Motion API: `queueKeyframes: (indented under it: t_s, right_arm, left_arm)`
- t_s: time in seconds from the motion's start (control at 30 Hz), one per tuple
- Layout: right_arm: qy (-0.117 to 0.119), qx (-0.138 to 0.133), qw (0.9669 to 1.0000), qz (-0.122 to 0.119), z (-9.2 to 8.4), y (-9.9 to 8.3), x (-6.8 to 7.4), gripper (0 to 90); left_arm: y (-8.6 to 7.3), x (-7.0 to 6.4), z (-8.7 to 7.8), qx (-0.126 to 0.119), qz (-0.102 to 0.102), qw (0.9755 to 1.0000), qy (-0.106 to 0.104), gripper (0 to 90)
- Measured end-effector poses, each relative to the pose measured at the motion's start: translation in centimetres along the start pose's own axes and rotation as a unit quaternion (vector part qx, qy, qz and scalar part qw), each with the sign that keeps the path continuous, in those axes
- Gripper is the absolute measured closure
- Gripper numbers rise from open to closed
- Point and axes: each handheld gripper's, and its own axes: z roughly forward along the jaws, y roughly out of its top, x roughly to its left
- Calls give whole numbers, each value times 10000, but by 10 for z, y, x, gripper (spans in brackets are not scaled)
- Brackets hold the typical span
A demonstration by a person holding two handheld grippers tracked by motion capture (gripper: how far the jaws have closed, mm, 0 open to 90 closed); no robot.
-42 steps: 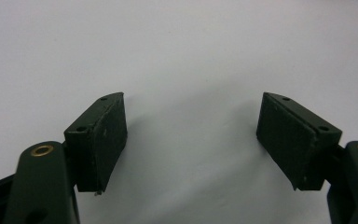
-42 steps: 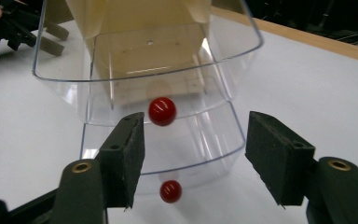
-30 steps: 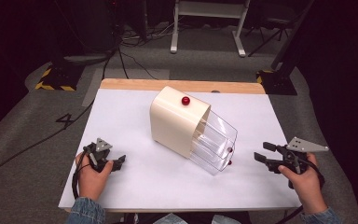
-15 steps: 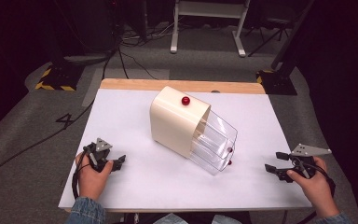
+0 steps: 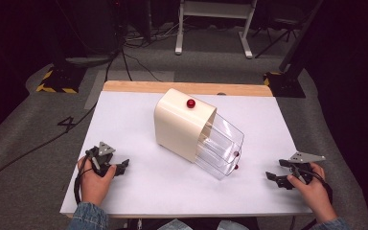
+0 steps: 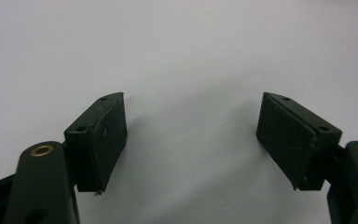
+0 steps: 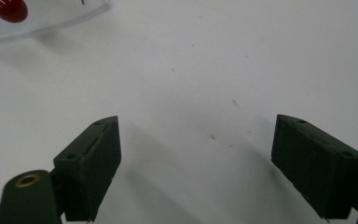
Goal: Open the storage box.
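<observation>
A cream box [image 5: 179,124] with a red knob [image 5: 190,103] on top stands mid-table. A clear drawer [image 5: 223,143] tilts out of it toward the right front, with a small red knob [image 5: 236,154] on its face. My left gripper [image 5: 123,165] rests low at the front left, open over bare table [image 6: 191,135]. My right gripper [image 5: 274,169] is at the front right, apart from the drawer. Its jaws have just been opening and stand wide with nothing between them [image 7: 196,163]. The drawer's clear edge [image 7: 51,25] and red knob [image 7: 9,9] sit at the upper left of the right gripper view.
The white tabletop [image 5: 139,115] has a wooden strip [image 5: 187,87] along its far edge. Beyond it, on the grey floor, are cables [image 5: 129,52], a white stand's legs [image 5: 211,28] and a yellow-black striped base [image 5: 55,84].
My right hand has sunk toward the table and drawn nearer the front edge, and its jaws look wider. The left hand and the box have not moved.
</observation>
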Motion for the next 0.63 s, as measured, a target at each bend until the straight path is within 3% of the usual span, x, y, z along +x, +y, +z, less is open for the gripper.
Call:
queueKeyframes:
  t_s: [0.1, 0.63]
  right_arm:
    - [-138, -67, 9998, -88, 6, -3, 2, 134]
    - [-198, -87, 9998, -52, 7, -4, 2, 103]
  left_arm:
    - [0, 0, 0, 0, 0, 10000, 0, 247]
    - [0, 0, 0, -12, -8, 10000, 3, 247]
